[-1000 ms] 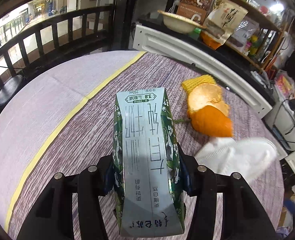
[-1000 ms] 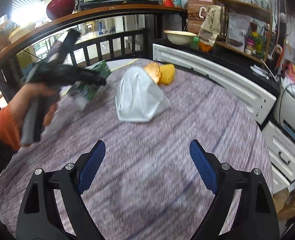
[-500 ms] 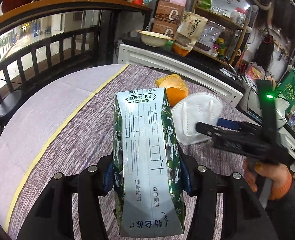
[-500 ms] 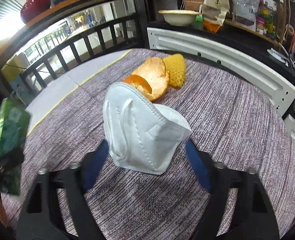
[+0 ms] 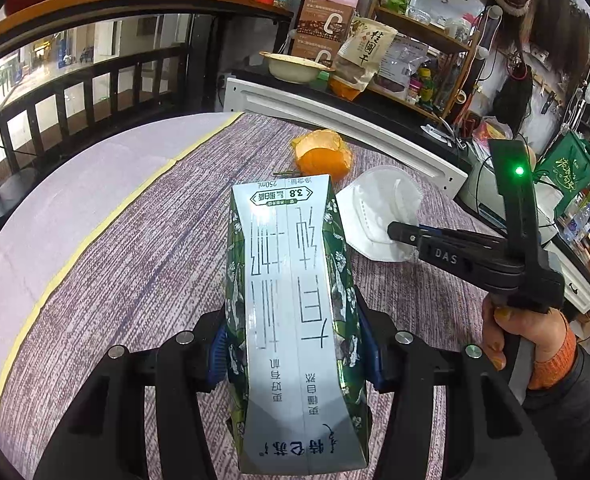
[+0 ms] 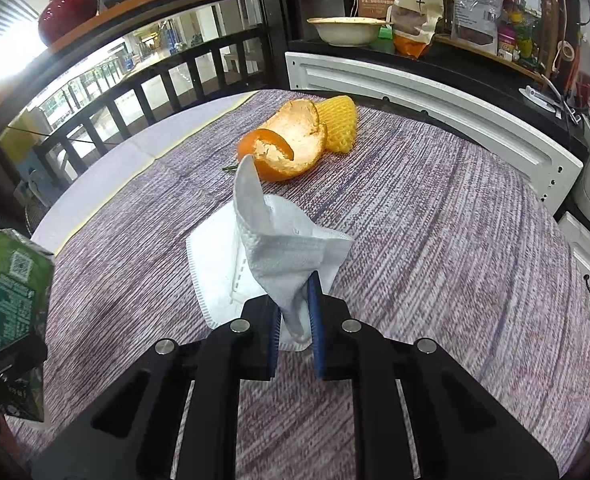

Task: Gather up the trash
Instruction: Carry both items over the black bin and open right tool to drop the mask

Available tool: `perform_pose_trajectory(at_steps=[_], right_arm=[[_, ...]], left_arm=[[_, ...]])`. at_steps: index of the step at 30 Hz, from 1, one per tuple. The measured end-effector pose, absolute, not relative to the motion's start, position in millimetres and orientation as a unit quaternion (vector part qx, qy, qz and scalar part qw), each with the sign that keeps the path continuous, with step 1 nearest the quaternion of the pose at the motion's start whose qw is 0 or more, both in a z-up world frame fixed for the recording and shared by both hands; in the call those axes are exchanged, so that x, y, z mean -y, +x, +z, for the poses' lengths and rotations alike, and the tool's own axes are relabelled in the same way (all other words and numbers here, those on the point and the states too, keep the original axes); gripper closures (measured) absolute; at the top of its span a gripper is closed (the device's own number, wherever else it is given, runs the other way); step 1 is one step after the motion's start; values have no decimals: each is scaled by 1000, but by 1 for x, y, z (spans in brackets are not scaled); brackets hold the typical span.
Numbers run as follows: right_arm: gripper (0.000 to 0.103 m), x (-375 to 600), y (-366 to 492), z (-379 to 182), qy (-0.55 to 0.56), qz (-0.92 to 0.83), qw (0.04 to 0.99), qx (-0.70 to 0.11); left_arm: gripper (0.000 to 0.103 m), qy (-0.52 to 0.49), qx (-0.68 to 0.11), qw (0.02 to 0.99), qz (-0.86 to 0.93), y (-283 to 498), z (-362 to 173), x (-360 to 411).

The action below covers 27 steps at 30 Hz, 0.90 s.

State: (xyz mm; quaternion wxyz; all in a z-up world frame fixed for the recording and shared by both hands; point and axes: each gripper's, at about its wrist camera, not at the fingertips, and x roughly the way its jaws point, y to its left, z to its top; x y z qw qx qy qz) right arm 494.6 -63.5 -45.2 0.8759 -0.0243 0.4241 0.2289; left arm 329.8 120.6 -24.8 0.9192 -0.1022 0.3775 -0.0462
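My left gripper [image 5: 291,344] is shut on a green and white milk carton [image 5: 291,320] and holds it above the round table. The carton also shows at the left edge of the right wrist view [image 6: 15,288]. My right gripper [image 6: 295,320] is shut on a white face mask [image 6: 271,240], pinching its near fold while the rest lies on the purple cloth. In the left wrist view the right gripper [image 5: 403,232] reaches the mask [image 5: 379,208] from the right. An orange peel [image 6: 291,144] and a yellow foam fruit net [image 6: 339,120] lie beyond the mask.
The round table [image 6: 455,220] has a purple woven cloth with a pale bare strip [image 5: 75,184] at the left. A dark railing [image 6: 155,80] runs behind it. A white cabinet [image 6: 435,92] and cluttered shelves [image 5: 415,40] with a bowl [image 6: 347,30] stand at the back right.
My right gripper has closed on the mask, folding it upward between the pads. My left gripper still holds the carton, its view turned slightly right.
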Motion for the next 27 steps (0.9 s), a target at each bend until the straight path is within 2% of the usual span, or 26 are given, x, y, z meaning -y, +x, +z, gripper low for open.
perform_pose_trajectory(at_steps=[16, 27], right_arm=[[89, 133, 365, -10, -9, 250, 895, -369], [89, 206, 276, -16, 2, 199, 918, -342]], left_arm=[[52, -97, -366, 921, -92, 259, -26, -79], [52, -120, -366, 911, -149, 224, -34, -21]])
